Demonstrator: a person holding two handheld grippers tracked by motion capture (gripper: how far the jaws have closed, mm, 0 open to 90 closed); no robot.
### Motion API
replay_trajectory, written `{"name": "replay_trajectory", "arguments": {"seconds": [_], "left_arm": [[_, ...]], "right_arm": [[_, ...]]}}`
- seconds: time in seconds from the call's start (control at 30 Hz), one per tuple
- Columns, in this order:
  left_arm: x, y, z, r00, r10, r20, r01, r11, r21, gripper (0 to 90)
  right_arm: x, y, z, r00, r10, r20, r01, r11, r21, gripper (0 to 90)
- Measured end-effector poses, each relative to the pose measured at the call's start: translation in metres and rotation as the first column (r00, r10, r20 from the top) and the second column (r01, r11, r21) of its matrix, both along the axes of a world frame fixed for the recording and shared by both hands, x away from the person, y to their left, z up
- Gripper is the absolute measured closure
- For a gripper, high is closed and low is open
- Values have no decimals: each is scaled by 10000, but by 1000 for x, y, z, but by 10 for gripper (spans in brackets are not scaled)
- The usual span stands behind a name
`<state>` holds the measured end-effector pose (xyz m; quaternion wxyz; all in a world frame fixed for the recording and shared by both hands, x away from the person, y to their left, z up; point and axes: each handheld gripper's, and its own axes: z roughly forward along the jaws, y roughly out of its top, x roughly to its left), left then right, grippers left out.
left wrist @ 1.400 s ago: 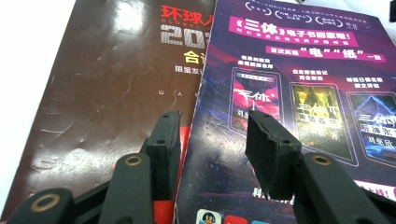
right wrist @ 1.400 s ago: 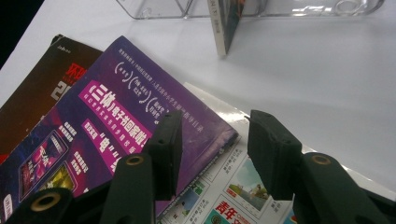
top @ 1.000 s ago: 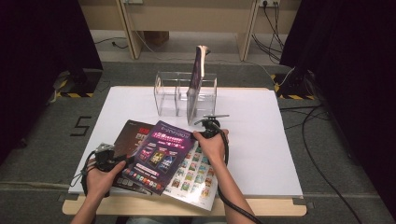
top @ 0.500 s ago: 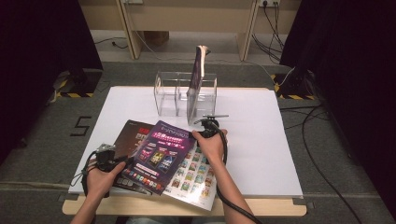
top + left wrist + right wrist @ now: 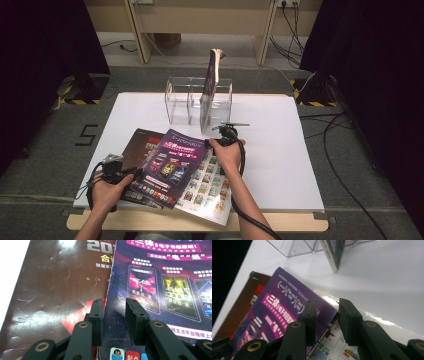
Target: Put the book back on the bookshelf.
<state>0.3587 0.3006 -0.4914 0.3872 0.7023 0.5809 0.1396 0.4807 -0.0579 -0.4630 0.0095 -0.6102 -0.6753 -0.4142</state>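
On top of the table's (image 5: pixel 280 150) magazine pile, the purple magazine (image 5: pixel 170 167) is being straddled at opposite edges by both part-open, closing grippers (image 5: pixel 113 307) (image 5: pixel 325 308); thin, glossy and floppy, it is judged best pinched at those edges.

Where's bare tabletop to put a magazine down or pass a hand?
Free: the white table right of the right gripper, out to its right edge; also the strip left of the clear rack. Crowded: front left, where the purple magazine, brown magazine and catalogue overlap by the left gripper.
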Motion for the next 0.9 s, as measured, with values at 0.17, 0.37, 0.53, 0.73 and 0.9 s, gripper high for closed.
{"name": "replay_trajectory", "arguments": {"seconds": [0.17, 0.37, 0.53, 0.73, 0.9], "left_arm": [[-1, -1, 1, 10000, -9, 19, 9, 9999, 142, 685], [-1, -2, 0, 10000, 38, 53, -39, 9999, 156, 686], [-2, -2, 0, 10000, 50, 81, -51, 9999, 165, 685], [-2, -3, 0, 9999, 70, 104, -72, 9998, 203, 685], [-3, -2, 0, 9999, 48, 102, -50, 9998, 169, 687]], "right_arm": [[-1, -3, 2, 9997, -113, -208, 128, 9975, 694, 672], [-2, -7, -3, 9985, -135, -523, 195, 9930, 1161, 627], [-3, -5, -7, 9977, -80, -668, 158, 9931, 1162, 621], [-4, -1, -12, 9943, 232, -1044, -105, 9927, 1204, 633], [-4, 8, -13, 9964, 285, -802, -177, 9910, 1324, 724]]}}
